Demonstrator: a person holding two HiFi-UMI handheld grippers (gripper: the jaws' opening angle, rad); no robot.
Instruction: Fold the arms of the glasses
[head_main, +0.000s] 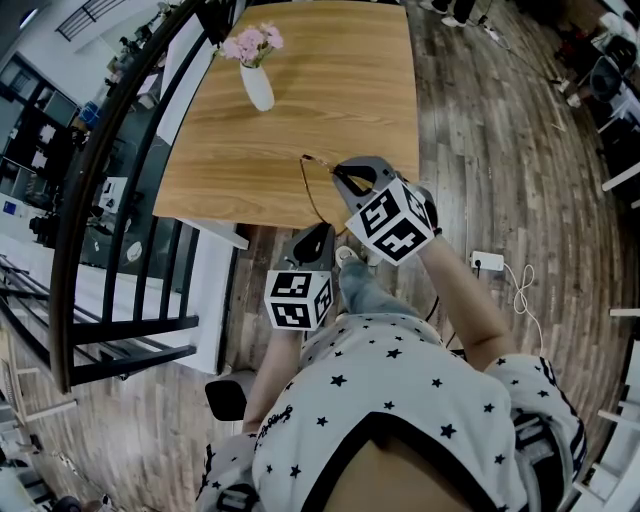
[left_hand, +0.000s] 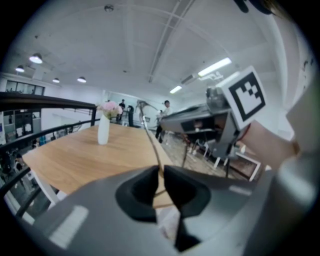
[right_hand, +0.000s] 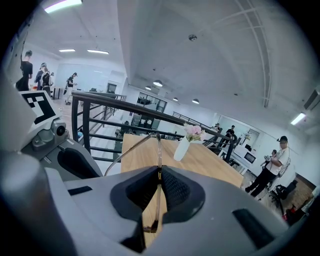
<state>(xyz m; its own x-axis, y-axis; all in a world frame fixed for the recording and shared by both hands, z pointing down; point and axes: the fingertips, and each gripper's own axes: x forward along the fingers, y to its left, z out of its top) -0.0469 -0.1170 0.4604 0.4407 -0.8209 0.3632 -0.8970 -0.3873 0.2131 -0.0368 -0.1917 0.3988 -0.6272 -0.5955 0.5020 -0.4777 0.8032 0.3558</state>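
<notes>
One pair of thin wire-framed glasses (head_main: 304, 182) is held above the table's (head_main: 330, 100) near edge. Two grippers hold it: the left gripper (head_main: 319, 236) has its jaws pinched on an arm, and the right gripper (head_main: 346, 177) has its jaws clamped on the frame.

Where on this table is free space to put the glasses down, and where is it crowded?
Free: the wide table top right of the vase, and the strip between the vase and the near edge. Crowded: the near right corner, where the left gripper and right gripper hold the glasses.
</notes>
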